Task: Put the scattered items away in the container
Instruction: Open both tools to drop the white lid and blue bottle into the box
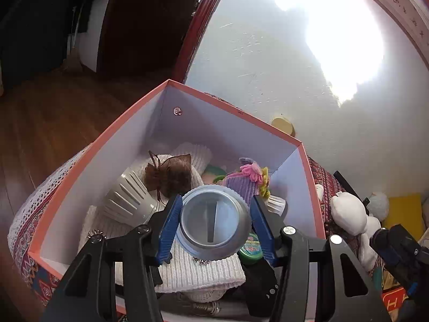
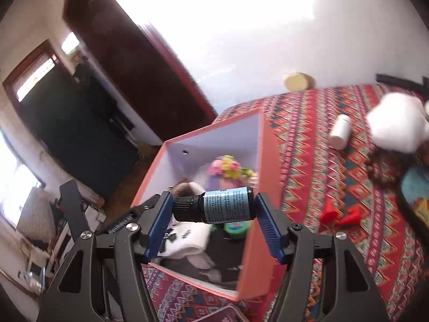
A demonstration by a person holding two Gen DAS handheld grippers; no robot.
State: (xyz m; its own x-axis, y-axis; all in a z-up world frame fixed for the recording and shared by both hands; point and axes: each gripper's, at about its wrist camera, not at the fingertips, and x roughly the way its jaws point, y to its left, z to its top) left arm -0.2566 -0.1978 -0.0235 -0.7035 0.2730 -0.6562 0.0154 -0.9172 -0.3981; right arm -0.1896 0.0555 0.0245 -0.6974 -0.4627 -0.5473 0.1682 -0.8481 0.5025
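Left gripper: the left gripper [image 1: 214,221] holds a round silver tin [image 1: 214,221] between its blue pads, lid facing the camera, low in the centre of the left wrist view; the jaws are closed on the tin's sides.
Right gripper: the right gripper [image 2: 214,209] clamps a small dark bottle [image 2: 214,205] end to end, cap toward the left pad and base toward the right, lying level in the middle of the right wrist view.
Container: the orange-rimmed box [image 1: 241,112] fills the middle of the left view. It already holds a white knitted cloth [image 1: 203,268], a grey ribbed cup [image 1: 128,201], a brown mesh pouch [image 1: 169,177], a purple knitted piece with flowers [image 1: 246,182] and a green-lidded jar [image 1: 250,249].
Tin position: judged to be over the box interior, above the cloth, well inside the walls.
Bottle position: in front of the box's right wall in the right view; whether it has cleared the rim cannot be told.
Doing it well: lower the tin close to the cloth before parting the jaws, so it settles flat and does not roll onto the jar.
Bottle advice: carry it fully past the orange wall, then release over a soft spot.
Risk: both tools share one opening, so releasing one at a time seems safer.
Left outside: a white pill bottle [image 2: 340,131], a white plush toy [image 2: 394,123] and a red bow [image 2: 340,214] lie on the patterned cloth [image 2: 308,161] at the right of the right view.
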